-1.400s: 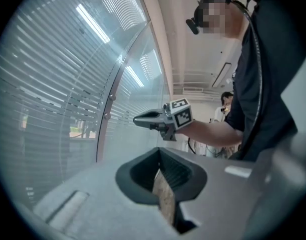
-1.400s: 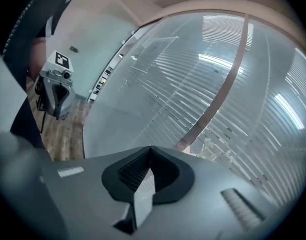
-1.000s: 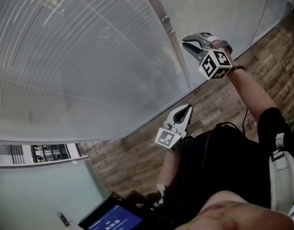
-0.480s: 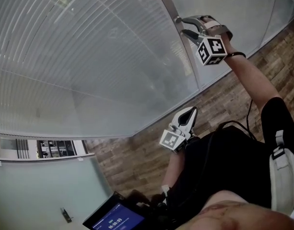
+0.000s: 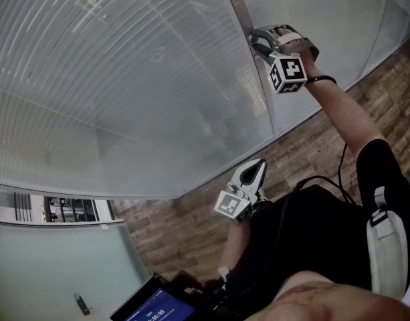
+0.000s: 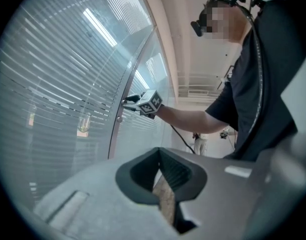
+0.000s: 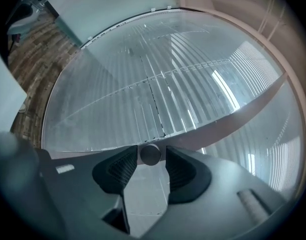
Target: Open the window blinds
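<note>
Raised at arm's length in the head view, the right gripper (image 5: 258,42) sits against the metal frame (image 5: 261,92) between two glazed panels. Its jaws stand apart, and whatever is between them is hidden by the gripper's own body from this angle. The left gripper (image 5: 259,166) hangs low and well apart from it, close to the person's body, with its jaws together and empty. The window blinds (image 5: 124,79) spread over the whole panel to the left of the right gripper. They are pale horizontal slats lying flat and shut, hazy behind the glass and cut off at the picture's top and left edges.

The left gripper view looks past that gripper's own closed tips (image 6: 160,151), where only a sliver of wooden floor (image 6: 165,199) shows through the notch below. Ahead and above them, the right gripper (image 6: 127,102) is small but plain, its marker cube (image 6: 152,102) toward the person (image 6: 262,84) and its tips at the frame. The blinds (image 6: 53,84) run off to the left, with bright light streaks hiding some slats.

In the right gripper view the jaws (image 7: 151,152) have just been opening wide, then easing in a touch. A round knob (image 7: 151,155) stands between the tips with a thin gap on each side, so it is not yet pinched. The blinds (image 7: 157,84) lie straight ahead beyond the knob, slats closed and bent by the lens.
</note>
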